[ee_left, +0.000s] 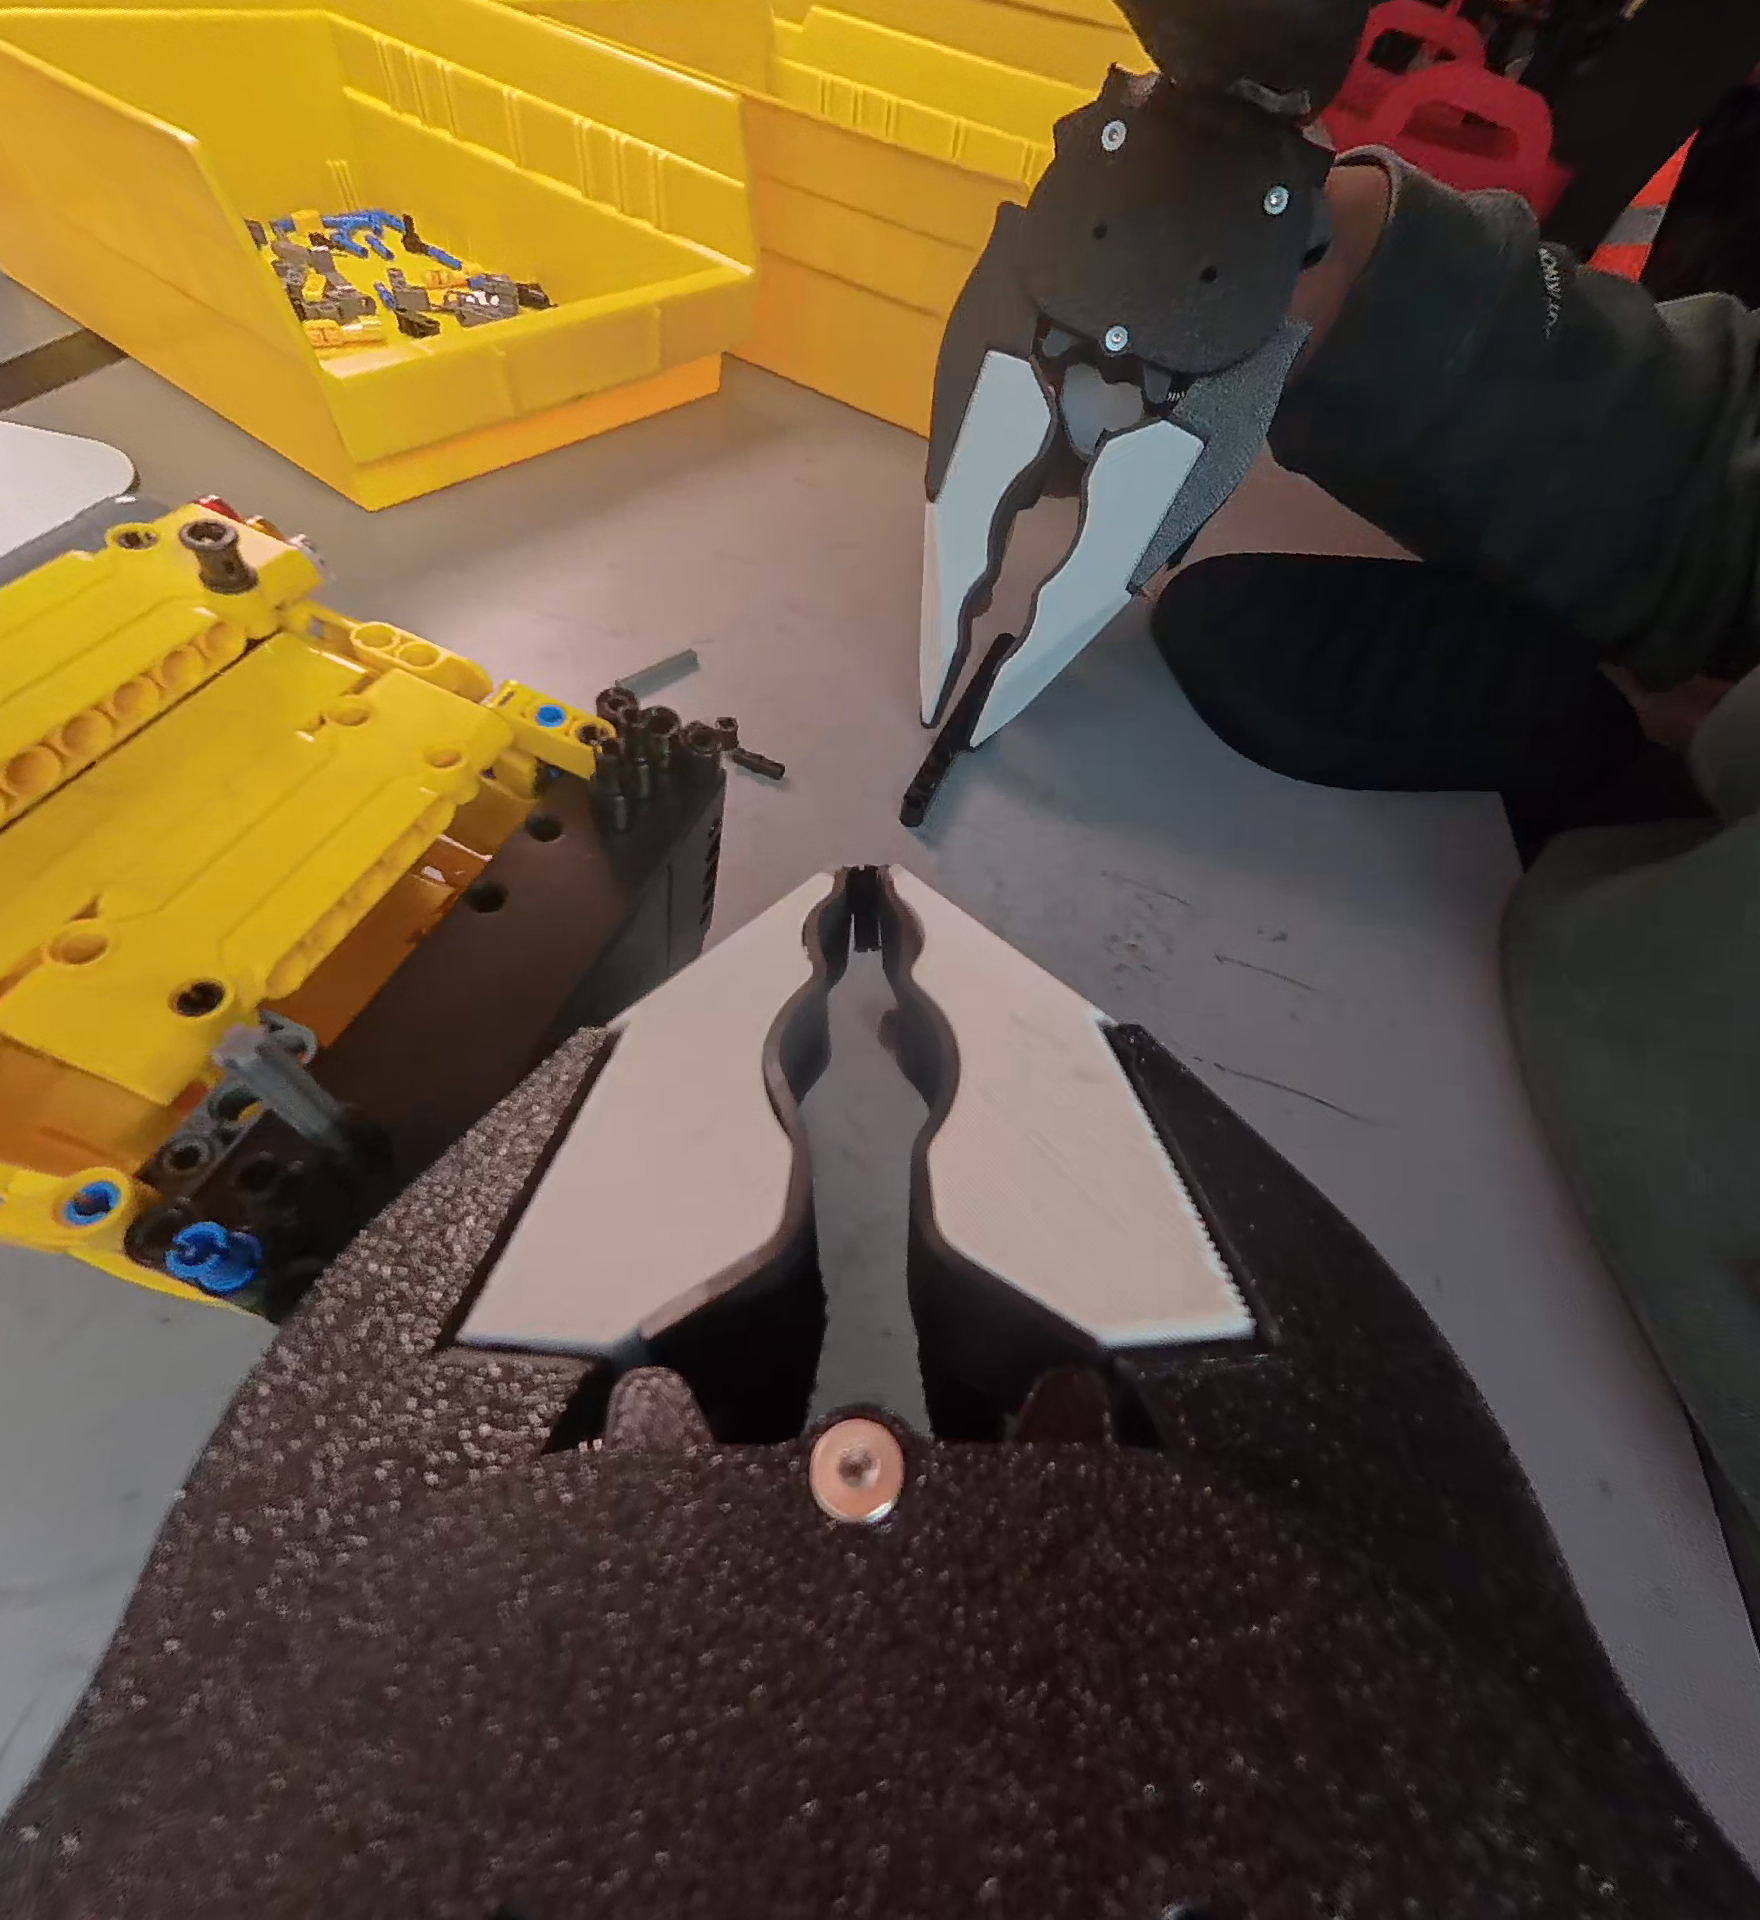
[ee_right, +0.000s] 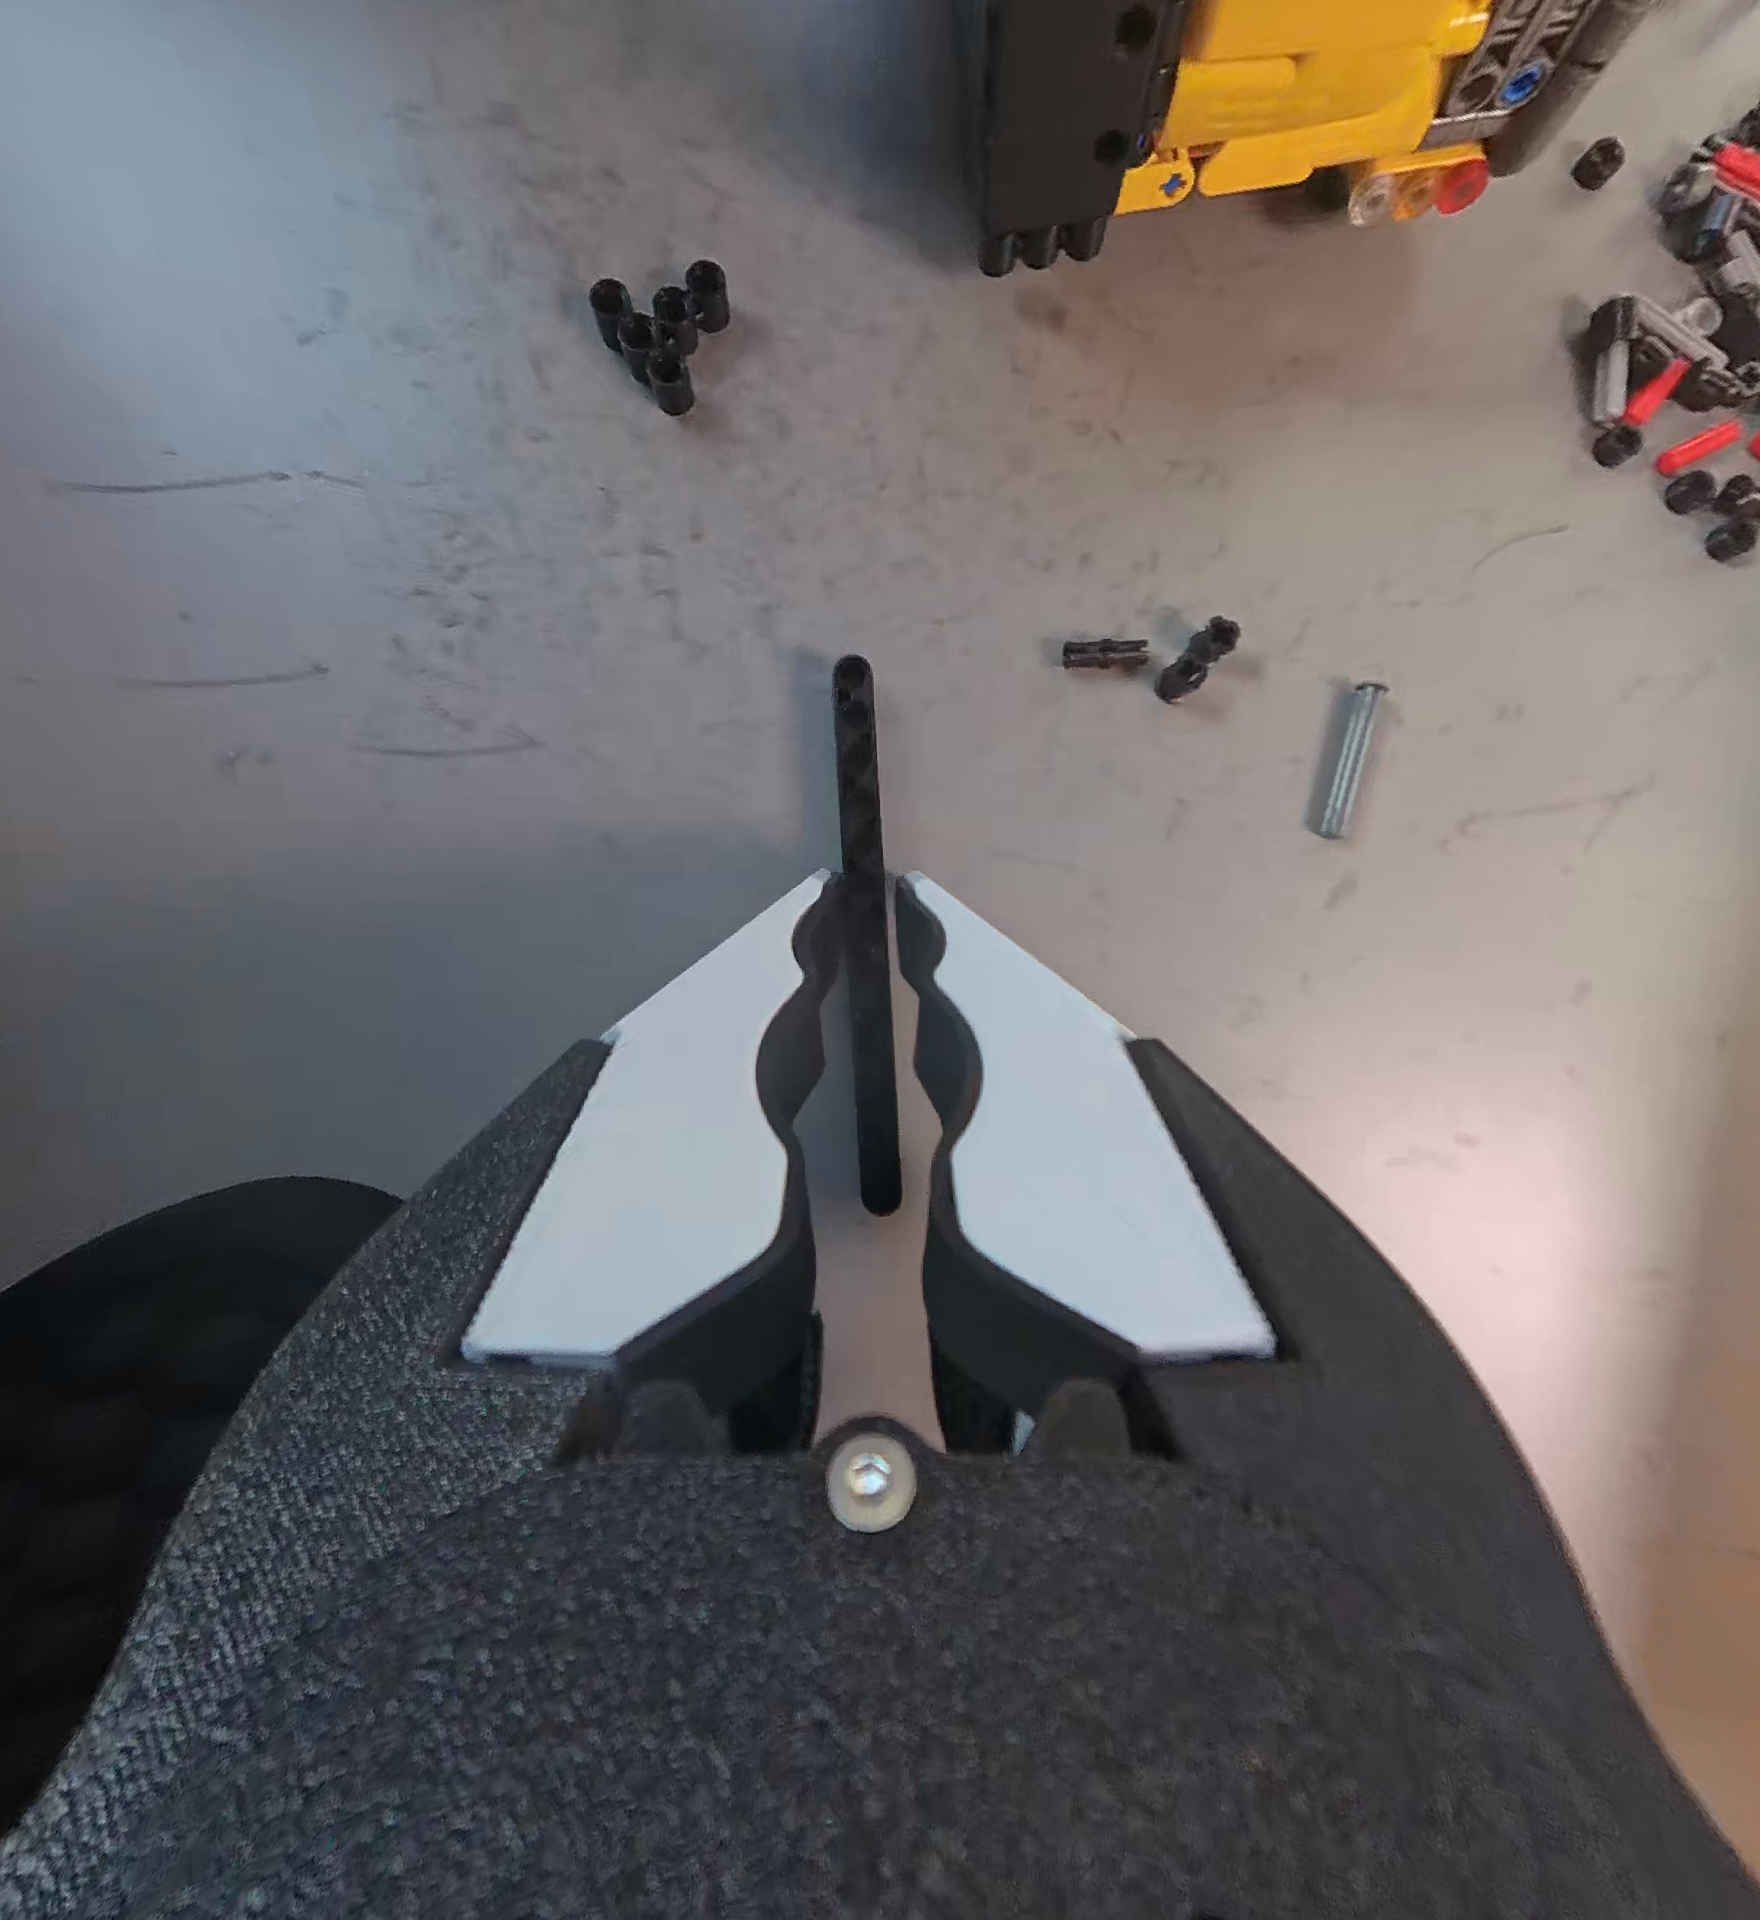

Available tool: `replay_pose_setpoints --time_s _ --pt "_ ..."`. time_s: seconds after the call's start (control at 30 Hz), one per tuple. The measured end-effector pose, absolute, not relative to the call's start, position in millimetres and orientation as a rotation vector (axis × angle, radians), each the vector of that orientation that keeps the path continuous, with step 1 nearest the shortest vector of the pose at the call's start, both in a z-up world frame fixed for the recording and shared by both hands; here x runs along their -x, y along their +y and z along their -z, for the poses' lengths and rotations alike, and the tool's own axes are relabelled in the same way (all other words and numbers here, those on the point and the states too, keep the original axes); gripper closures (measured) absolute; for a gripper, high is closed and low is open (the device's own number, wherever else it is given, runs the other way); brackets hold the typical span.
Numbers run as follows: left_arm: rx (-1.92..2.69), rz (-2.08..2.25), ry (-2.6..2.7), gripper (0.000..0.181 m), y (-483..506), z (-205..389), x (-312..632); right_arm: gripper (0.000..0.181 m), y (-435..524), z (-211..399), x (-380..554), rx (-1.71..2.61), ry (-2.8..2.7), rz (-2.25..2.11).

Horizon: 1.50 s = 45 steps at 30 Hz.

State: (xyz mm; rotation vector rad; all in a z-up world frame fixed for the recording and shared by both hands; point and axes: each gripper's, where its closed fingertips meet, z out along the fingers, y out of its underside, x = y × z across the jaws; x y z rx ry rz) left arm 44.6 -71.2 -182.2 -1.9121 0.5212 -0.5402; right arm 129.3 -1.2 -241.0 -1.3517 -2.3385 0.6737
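The right gripper is clamped on a long black holed beam, its free end just above the grey bench, near the yellow brick model. The left gripper pinches a small black pin at its tips, just beside that model, with yellow bins beyond it.

Yellow bins, grey table, black beam (holed).
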Motion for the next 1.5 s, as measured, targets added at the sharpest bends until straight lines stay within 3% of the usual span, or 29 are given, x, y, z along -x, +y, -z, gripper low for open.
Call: replay_pose_setpoints --time_s 0.07,0.3,0.43,0.97,1.5 --pt "1.905 0.535 0.534 0.177 -72.4 181.8 -45.9 0.164 -2.0 231.6 -121.0 1.321 -2.286 -0.703" --pt "1.796 0.62 0.548 0.177 -80.1 164.8 -54.8 0.162 -57.6 161.7 -78.4 0.879 -2.026 -1.048" --pt "1.7 0.756 0.523 0.177 -87.3 147.1 -63.2 0.145 -88.6 154.4 -71.3 0.775 -2.004 -1.205" --pt "1.629 1.189 0.322 0.177 -84.9 133.4 -74.9 0.171 -95.2 130.5 -61.2 0.623 -1.808 -1.351" --pt "1.63 1.428 0.236 0.178 -80.3 137.1 -79.8 0.172 -90.0 135.4 -66.2 0.705 -1.781 -1.555"
